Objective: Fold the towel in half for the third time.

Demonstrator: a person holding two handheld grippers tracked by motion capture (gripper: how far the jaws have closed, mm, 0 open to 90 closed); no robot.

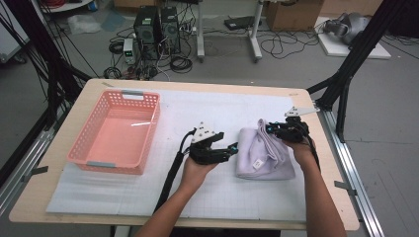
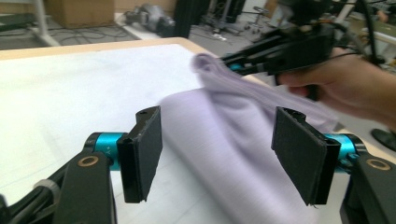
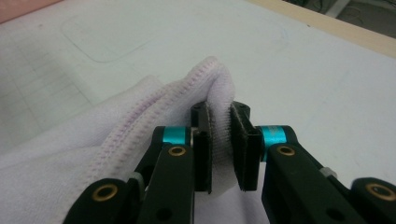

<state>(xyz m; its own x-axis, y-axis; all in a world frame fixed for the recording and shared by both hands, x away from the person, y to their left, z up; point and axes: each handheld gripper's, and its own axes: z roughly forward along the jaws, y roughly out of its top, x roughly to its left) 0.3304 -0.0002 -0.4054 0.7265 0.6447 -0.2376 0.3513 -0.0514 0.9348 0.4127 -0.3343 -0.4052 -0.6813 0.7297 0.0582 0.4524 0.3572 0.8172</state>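
High view: a folded lilac towel (image 1: 264,150) is seen lying on the white gridded mat (image 1: 148,187) of the worktop (image 1: 74,118), between the two hand-held grippers. The right hand-held gripper (image 1: 272,129) is held at the towel's far right corner, and its jaws are clamped on a raised fold of the cloth there. In the right gripper view the stitched hem of the towel (image 3: 140,121) is seen pinched between the two black pads (image 3: 204,140), with the rest of the cloth spreading out to the left of and below that gripper (image 3: 223,140).

The left hand-held gripper (image 1: 232,148) is held just beside the towel's left edge, its tips pointing toward the cloth. In the left gripper view its jaws are seen standing wide apart (image 2: 217,158), with nothing pressed by the pads; the towel (image 2: 224,135) lies ahead of and between them, blurred. The right hand-held gripper (image 2: 233,63) is seen beyond, gripping the lifted corner.

A pink basket (image 1: 79,153) stands well apart, to the left of the left hand-held gripper.
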